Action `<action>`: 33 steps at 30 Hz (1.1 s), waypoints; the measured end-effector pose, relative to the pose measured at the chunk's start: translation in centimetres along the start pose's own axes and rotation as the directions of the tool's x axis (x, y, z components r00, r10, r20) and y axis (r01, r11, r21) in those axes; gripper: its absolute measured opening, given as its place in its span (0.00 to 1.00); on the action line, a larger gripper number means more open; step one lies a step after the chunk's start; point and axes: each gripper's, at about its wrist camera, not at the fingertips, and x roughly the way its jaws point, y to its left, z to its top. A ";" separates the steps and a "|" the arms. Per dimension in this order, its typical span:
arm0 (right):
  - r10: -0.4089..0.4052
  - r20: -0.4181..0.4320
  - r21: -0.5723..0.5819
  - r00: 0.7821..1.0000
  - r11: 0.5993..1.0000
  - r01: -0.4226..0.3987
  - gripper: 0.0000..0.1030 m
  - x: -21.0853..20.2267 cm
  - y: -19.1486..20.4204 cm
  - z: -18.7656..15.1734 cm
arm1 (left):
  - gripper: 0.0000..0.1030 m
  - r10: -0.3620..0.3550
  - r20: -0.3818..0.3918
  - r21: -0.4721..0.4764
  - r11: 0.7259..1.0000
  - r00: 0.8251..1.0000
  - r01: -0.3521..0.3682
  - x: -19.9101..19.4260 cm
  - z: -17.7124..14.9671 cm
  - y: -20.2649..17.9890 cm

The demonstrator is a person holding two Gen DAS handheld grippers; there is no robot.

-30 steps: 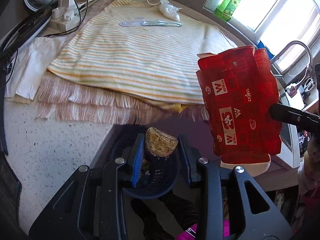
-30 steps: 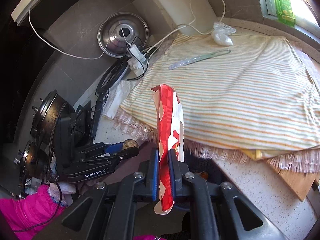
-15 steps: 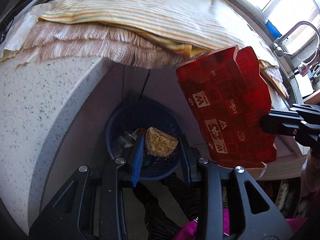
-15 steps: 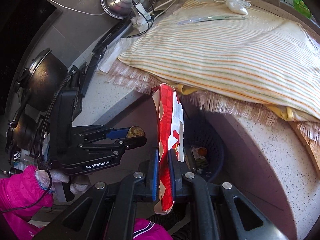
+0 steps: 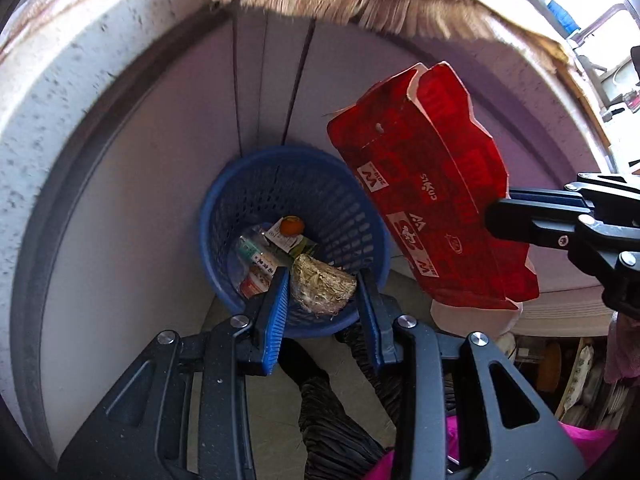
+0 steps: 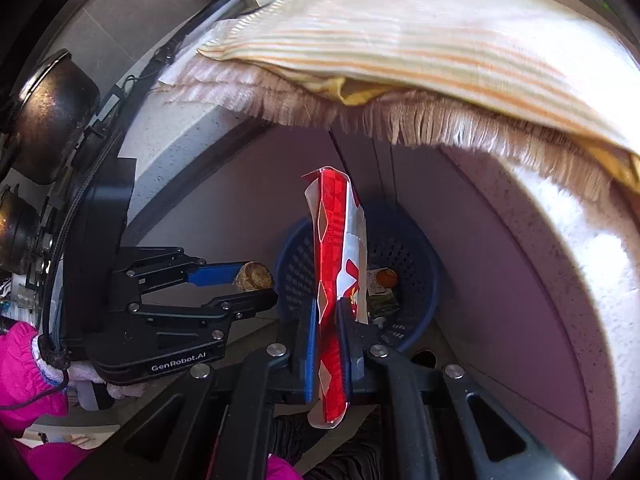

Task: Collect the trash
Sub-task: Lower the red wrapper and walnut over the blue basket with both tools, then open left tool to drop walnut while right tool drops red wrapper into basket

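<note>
A blue mesh trash basket (image 5: pixel 256 196) (image 6: pixel 412 256) stands on the floor under the counter, with wrappers and an orange lump inside. My left gripper (image 5: pixel 323 282) (image 6: pixel 256 284) is shut on a brown fibrous chunk (image 5: pixel 320 286) (image 6: pixel 253 276) and hangs over the basket's near rim. My right gripper (image 6: pixel 327 312) (image 5: pixel 496 216) is shut on a flattened red carton (image 6: pixel 334 264) (image 5: pixel 432 216), held upright above the basket's right side. The carton hides part of the basket.
The speckled counter edge (image 5: pixel 52 92) curves above, with fringed striped cloths (image 6: pixel 400 40) hanging over it. Grey cabinet fronts (image 5: pixel 272 80) stand behind the basket. A person's pink sleeve (image 6: pixel 24 376) and dark trouser legs (image 5: pixel 332 420) are close by. Black pots (image 6: pixel 44 116) sit at left.
Both grippers have come down from counter height to just above the basket, each keeping its hold. The basket and its contents have come into full view.
</note>
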 end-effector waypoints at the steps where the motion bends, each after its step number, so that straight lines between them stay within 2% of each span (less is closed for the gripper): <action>1: -0.001 -0.005 0.009 1.000 1.000 0.001 0.08 0.5 -0.1 0.1 | 0.32 0.004 -0.003 0.000 1.000 1.000 -0.004 0.3 0.1 0.0; 11: -0.019 -0.055 0.058 0.998 0.998 0.022 0.08 4.1 -2.5 0.0 | 0.32 0.033 -0.037 -0.035 0.999 0.999 -0.034 3.2 0.8 1.2; 18: -0.038 -0.063 0.054 0.997 0.998 0.042 0.09 5.1 -2.6 0.7 | 0.32 0.059 -0.057 -0.039 0.997 0.997 -0.061 4.4 1.1 1.5; 24: -0.045 -0.051 0.055 0.998 0.997 0.048 0.18 5.1 -2.0 1.1 | 0.32 0.058 -0.056 -0.052 0.997 0.997 -0.060 3.9 1.5 2.0; 26: -0.046 -0.047 0.053 0.998 0.997 0.048 0.27 4.8 -1.9 0.9 | 0.32 0.060 -0.058 -0.051 0.997 0.997 -0.063 4.0 1.6 2.1; 32: -0.060 -0.046 0.035 0.997 0.997 0.061 0.33 4.6 -1.6 1.1 | 0.33 0.070 -0.065 -0.057 0.996 0.995 -0.074 3.6 1.4 2.6; 33: -0.061 -0.048 0.034 0.997 0.997 0.063 0.34 4.5 -1.6 1.1 | 0.36 0.068 -0.065 -0.059 0.996 0.996 -0.072 3.5 1.4 2.7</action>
